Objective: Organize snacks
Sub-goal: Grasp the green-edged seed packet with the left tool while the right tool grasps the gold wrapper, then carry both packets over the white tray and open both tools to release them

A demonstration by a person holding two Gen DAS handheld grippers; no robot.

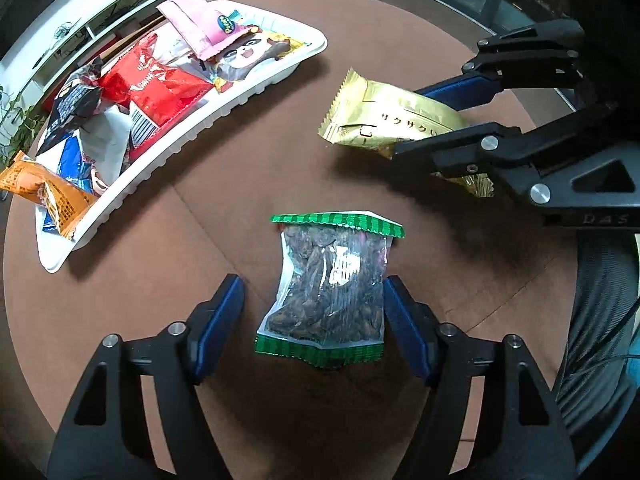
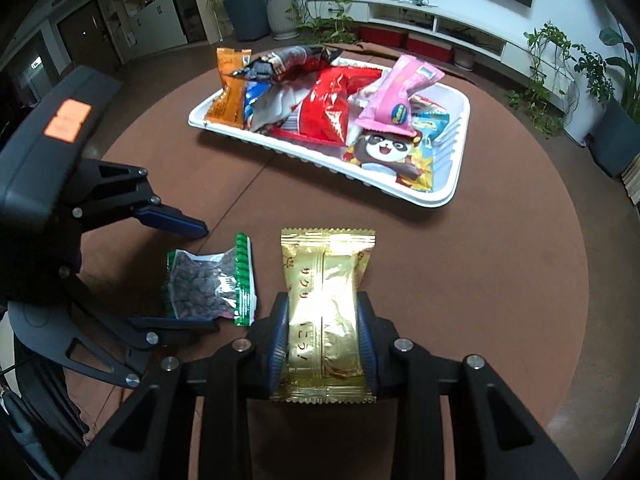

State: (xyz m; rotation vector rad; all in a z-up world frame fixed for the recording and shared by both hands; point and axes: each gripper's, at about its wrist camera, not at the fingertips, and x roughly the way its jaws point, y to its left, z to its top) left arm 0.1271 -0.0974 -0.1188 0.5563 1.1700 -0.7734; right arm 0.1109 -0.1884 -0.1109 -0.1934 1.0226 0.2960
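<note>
right gripper (image 2: 323, 340): nearest the right wrist camera, jaws narrowed onto a gold packet (image 2: 326, 312). both blue pads press its long sides, and the packet stands out forward between the fingers, clear of the table. in the left wrist view the same packet (image 1: 396, 118) juts from the right gripper (image 1: 424, 120) at the right side, its crimped end pointing toward the tray.

left gripper (image 1: 314, 312): jaws roughly half open, pointing steeply down over a clear bag with green ends (image 1: 326, 288). the bag lies flat on the brown round table (image 1: 240, 208), holding dark pieces. the right-hand pad sits at the bag's edge; contact there cannot be told. the left-hand pad stands apart from it. no grip on the bag. in the right wrist view the bag (image 2: 210, 282) lies between the two blue fingers of the left gripper (image 2: 196, 276), just beside the gold packet.

farther off: a white tray (image 2: 452, 196) sits on the table, well apart from both grippers. it is piled with packets: an orange packet (image 2: 230, 96) at one end, a dark packet (image 2: 280, 62), a red packet (image 2: 332, 110) in the middle, a pink packet (image 2: 394, 100) lying on top, and a panda packet (image 2: 390, 152) at the near end.

beyond the table: a low white cabinet (image 2: 440, 20) and potted plants (image 2: 288, 8) along the wall.
</note>
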